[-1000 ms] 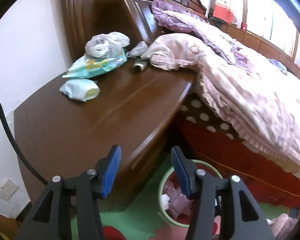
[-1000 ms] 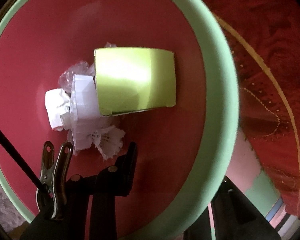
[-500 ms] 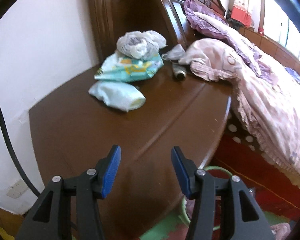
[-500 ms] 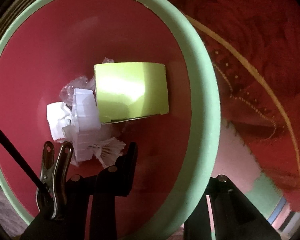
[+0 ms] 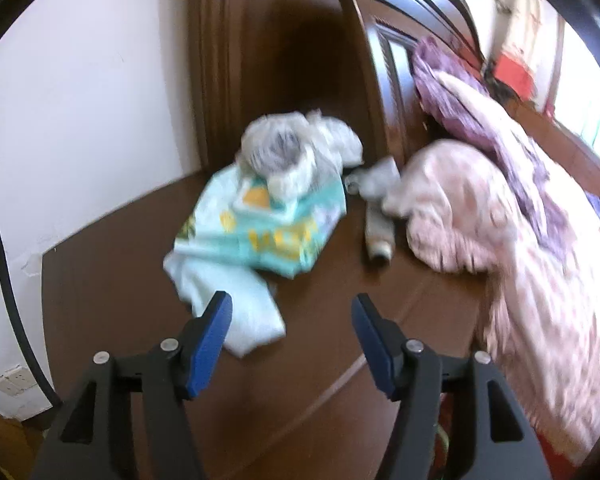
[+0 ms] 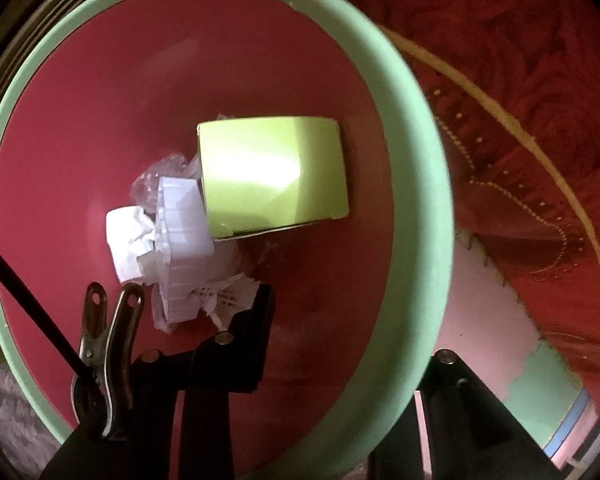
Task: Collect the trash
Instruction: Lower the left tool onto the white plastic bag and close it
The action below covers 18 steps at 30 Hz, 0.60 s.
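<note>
In the left wrist view my left gripper (image 5: 292, 304) hovers over a dark wooden nightstand (image 5: 140, 288); its blue-padded jaws are opening with nothing between them. Just ahead of its left pad lies a crumpled pale wad (image 5: 236, 312). Behind it are a teal wipes pack (image 5: 260, 224), a crumpled plastic bag (image 5: 292, 156) on top, and a small tube (image 5: 378, 236). The right wrist view looks straight down into a red bin with a green rim (image 6: 412, 184). My right gripper (image 6: 352, 324) straddles that rim, one finger inside, one outside, its jaws easing slightly. A green box (image 6: 272, 176) and white scraps (image 6: 180, 224) lie inside.
A pink quilt (image 5: 480, 216) spills from the bed onto the nightstand's right side. A carved headboard (image 5: 384, 60) and a white wall (image 5: 80, 100) stand behind. A black cable (image 5: 4, 272) hangs along the wall. Red bed skirt (image 6: 540, 120) flanks the bin.
My left gripper rose from beside the bin and moved in over the nightstand toward the trash, and its jaws widened. The bin shifted slightly in the right wrist view.
</note>
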Each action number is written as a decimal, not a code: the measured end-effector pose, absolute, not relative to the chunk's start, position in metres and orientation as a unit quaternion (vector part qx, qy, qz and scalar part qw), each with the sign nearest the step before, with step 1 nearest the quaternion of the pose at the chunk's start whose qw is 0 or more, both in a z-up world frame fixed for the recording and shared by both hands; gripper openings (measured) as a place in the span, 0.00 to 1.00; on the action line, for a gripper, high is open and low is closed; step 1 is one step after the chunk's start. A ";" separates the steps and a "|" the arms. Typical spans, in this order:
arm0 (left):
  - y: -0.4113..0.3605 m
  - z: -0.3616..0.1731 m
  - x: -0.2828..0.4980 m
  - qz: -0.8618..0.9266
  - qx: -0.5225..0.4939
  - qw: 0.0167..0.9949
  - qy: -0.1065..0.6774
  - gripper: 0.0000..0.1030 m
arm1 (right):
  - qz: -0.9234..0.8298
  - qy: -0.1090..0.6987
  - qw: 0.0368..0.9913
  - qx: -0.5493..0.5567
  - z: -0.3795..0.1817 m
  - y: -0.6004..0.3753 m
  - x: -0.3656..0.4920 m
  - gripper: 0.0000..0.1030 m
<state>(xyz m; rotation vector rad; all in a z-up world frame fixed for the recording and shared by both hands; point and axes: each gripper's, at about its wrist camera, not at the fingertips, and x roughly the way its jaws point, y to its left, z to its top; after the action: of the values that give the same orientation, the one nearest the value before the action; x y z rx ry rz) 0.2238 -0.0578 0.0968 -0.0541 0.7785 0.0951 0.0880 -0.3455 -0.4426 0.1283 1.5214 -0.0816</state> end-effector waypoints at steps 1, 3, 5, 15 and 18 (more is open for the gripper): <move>-0.059 0.100 0.231 0.049 -0.026 0.925 0.376 0.63 | -0.035 0.689 0.722 0.059 -0.444 -0.345 0.087 0.28; -0.060 0.103 0.242 0.058 -0.020 0.926 0.373 0.64 | -0.027 0.688 0.722 0.065 -0.444 -0.347 0.084 0.28; -0.063 0.105 0.255 0.066 -0.016 0.927 0.370 0.64 | -0.023 0.684 0.727 0.066 -0.442 -0.348 0.081 0.28; -0.052 0.114 0.342 0.118 -0.041 0.934 0.335 0.70 | -0.016 0.692 0.718 0.075 -0.447 -0.355 0.084 0.28; -0.047 0.114 0.368 0.123 -0.057 0.937 0.322 0.70 | -0.015 0.692 0.718 0.075 -0.448 -0.355 0.085 0.28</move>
<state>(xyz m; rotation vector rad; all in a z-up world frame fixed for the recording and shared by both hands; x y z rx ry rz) 0.3676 -0.0465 0.1136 -0.1155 0.6579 0.2510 0.0852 -0.3547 -0.4476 0.1652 1.5307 -0.0334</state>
